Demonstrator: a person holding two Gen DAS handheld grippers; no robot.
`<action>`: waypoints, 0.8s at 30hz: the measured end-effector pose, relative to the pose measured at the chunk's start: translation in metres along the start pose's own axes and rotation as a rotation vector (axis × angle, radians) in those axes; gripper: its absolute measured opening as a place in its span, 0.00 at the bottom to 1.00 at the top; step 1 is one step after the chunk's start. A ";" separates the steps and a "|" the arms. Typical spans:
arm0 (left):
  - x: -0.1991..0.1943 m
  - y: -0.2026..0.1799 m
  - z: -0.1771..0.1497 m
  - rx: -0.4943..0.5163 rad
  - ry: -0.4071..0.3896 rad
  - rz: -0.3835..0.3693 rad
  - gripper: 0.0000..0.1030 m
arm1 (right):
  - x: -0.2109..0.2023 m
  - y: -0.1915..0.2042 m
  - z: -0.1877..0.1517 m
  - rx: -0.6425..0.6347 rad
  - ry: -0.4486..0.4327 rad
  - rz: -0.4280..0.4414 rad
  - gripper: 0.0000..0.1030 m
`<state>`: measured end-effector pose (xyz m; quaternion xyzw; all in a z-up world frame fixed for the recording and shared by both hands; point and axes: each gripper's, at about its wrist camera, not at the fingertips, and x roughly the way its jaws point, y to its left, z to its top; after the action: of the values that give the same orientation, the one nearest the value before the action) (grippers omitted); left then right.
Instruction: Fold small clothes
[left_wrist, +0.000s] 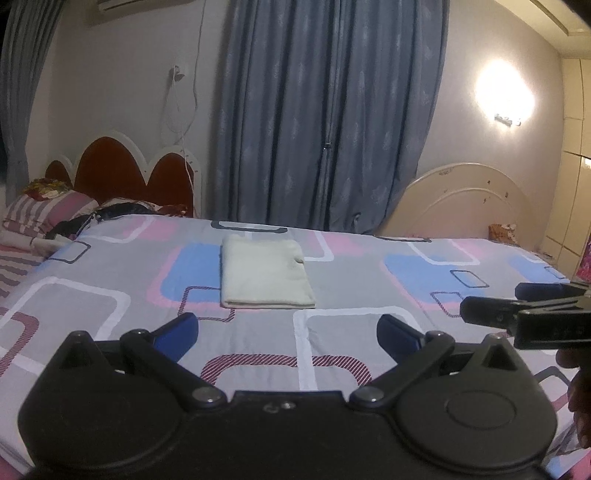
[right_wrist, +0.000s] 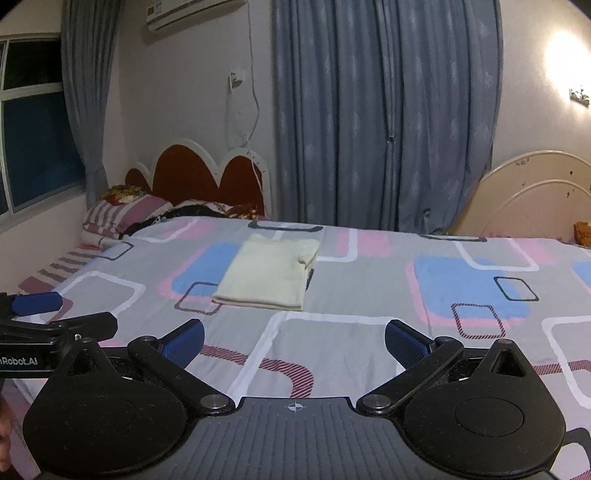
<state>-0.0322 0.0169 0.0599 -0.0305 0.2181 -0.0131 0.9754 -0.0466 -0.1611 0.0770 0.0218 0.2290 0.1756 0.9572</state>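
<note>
A folded cream garment lies on the patterned bedsheet, beyond the right gripper's wide-apart jaws.

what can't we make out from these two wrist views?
- Folded cream garment: type unclear in both views; folded, its layers hide each other.
- Right gripper in the left wrist view: cut off by the right edge.
- Dark pile by the striped pillow: too small and dim in both.
- Near bed edge: hidden behind the left gripper body.

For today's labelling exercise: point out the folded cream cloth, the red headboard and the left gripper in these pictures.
folded cream cloth (left_wrist: 266, 273), left wrist view, middle of its top face.
red headboard (right_wrist: 201, 177), right wrist view, red panel of the tallest arch.
left gripper (left_wrist: 288, 330), left wrist view, midway between its open blue fingers.
</note>
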 end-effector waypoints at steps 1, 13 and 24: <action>-0.001 -0.001 0.000 0.000 -0.003 -0.003 1.00 | -0.001 0.001 0.000 -0.002 -0.001 0.000 1.00; -0.001 -0.002 0.005 0.007 -0.027 0.006 1.00 | -0.003 0.000 0.001 -0.012 -0.011 0.000 1.00; -0.001 -0.004 0.008 0.020 -0.036 0.003 1.00 | -0.002 -0.005 0.005 -0.013 -0.017 0.005 1.00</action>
<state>-0.0302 0.0138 0.0677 -0.0207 0.2002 -0.0132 0.9794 -0.0439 -0.1661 0.0820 0.0178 0.2197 0.1792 0.9588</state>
